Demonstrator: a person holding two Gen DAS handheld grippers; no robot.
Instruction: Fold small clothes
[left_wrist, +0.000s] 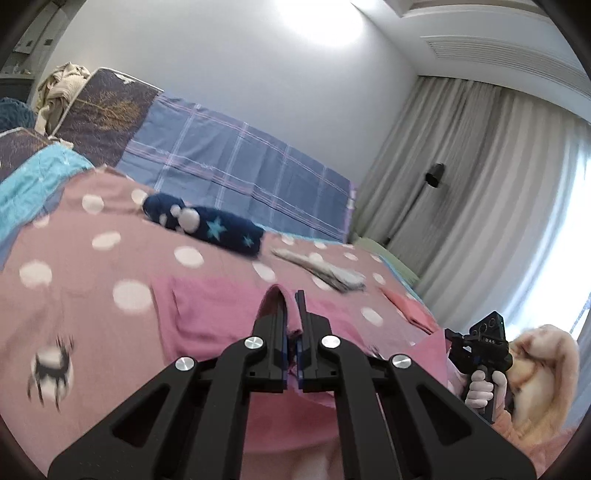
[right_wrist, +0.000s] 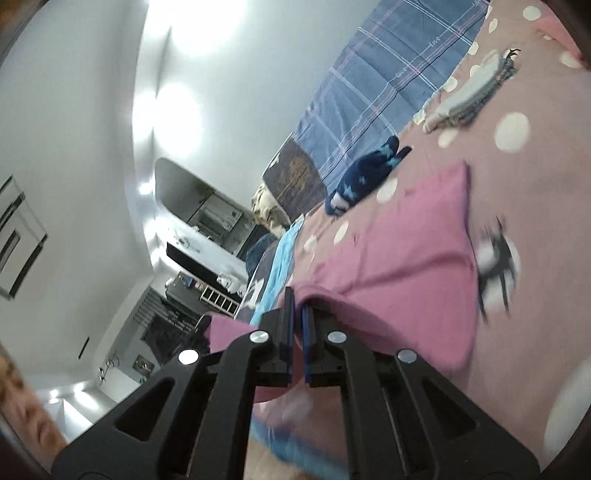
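While both grippers are closed on cloth, the pink garment (left_wrist: 221, 314) lies on the bed cover (left_wrist: 92, 258), which is dusty pink with white dots. The left gripper (left_wrist: 293, 314) has its fingers (left_wrist: 275, 325) narrow, and they pinch a raised fold of the pink garment between them. In the right wrist view, the right gripper (right_wrist: 298, 314) also has narrow fingers (right_wrist: 289, 314), and an edge of the same garment (right_wrist: 406, 258) is caught between them and lifted a little from the bed cover (right_wrist: 535, 184).

Beyond the pink garment, farther up the bed, lies a dark blue piece with light blue stars (left_wrist: 218, 229). Just beside this blue piece, on the side of the curtain (left_wrist: 480, 177), lies a flat grey and white folded piece (left_wrist: 325, 273). Behind them, a blue checked sheet (left_wrist: 240, 166) stands up against the wall. In the left wrist view, a hand (left_wrist: 484, 387) holds the handle of the right gripper (left_wrist: 448, 341) near the curtain side of the garment.
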